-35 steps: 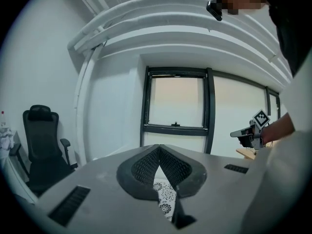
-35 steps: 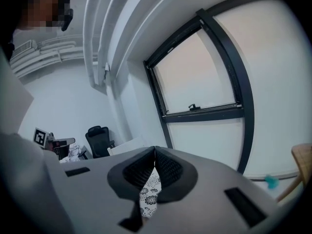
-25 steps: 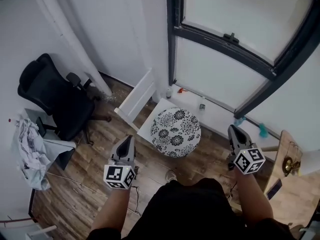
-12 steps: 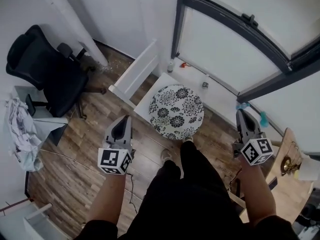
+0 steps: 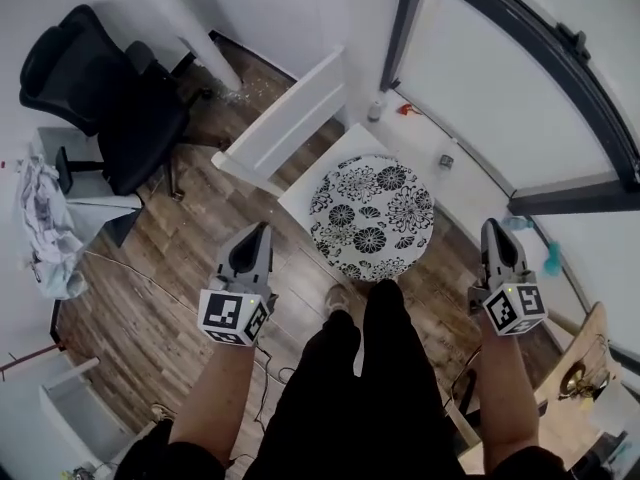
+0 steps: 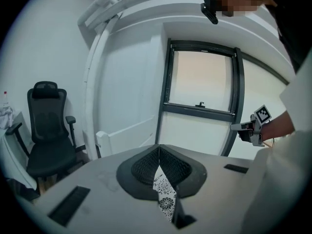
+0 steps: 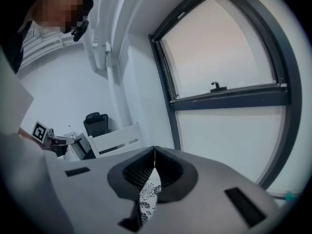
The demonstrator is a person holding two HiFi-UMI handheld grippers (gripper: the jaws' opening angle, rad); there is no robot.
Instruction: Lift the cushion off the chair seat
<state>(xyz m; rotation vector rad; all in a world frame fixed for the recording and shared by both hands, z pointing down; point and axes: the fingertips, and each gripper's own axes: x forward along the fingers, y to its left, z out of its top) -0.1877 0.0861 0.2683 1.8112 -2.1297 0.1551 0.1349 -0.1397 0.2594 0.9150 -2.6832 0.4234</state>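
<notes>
One floral cushion (image 5: 372,218), one white chair (image 5: 290,128), one black office chair (image 5: 100,78), and two grippers: left hand-held gripper (image 5: 262,230), right hand-held gripper (image 5: 491,226).

No words, brands or numbers can be read anywhere. The left gripper (image 5: 262,230) and right gripper (image 5: 491,227) bear only black-and-white square patterns.

Dark wood-plank floor (image 5: 150,298), thin cable (image 5: 130,273) trailing across it. White walls (image 5: 290,8). Black office chair (image 5: 110,98) in the left corner, crumpled cloth (image 5: 45,233) just beside it. Large dark-framed window (image 5: 500,108) on the right, panes bright with daylight. Wooden tabletop (image 5: 575,368) at lower right.
</notes>
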